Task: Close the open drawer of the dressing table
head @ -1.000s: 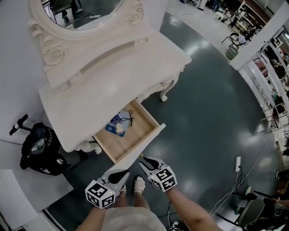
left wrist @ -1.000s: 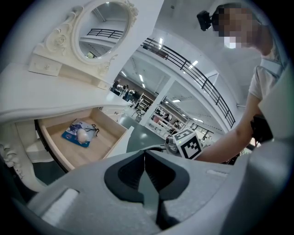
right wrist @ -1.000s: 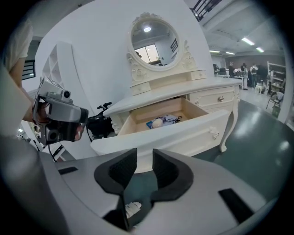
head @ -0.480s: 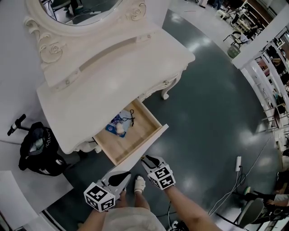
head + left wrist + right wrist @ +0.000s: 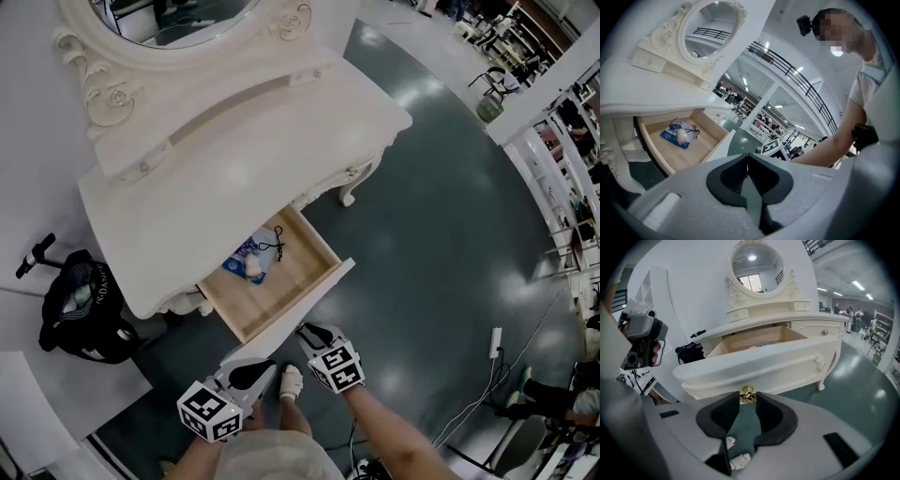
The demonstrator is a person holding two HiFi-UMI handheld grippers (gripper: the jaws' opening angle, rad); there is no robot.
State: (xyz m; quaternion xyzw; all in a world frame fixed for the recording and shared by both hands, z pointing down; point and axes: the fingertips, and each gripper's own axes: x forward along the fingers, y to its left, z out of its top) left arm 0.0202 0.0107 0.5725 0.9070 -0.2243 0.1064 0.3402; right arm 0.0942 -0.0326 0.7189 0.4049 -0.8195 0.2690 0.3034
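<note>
Looking light but stiff, drawer (image 5: 298,274) sticks wide out of the table (image 5: 234,159). Right gripper (image 5: 748,401) has its jaws closing around the small brass knob (image 5: 747,394), probably the natural hold. Left gripper (image 5: 747,161) is pinched together, empty.

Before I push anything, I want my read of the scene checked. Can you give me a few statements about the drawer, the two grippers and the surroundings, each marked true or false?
1. The drawer of the dressing table is pulled out. True.
2. The drawer holds nothing. False: a blue packet and a black cord lie in it.
3. The left gripper has its jaws wide apart. False: they are together, with nothing between them.
4. The gold knob on the drawer front sits between the jaw tips of the right gripper. True; those jaws are closing around it.
5. A black bag sits beside the dressing table. True.
</note>
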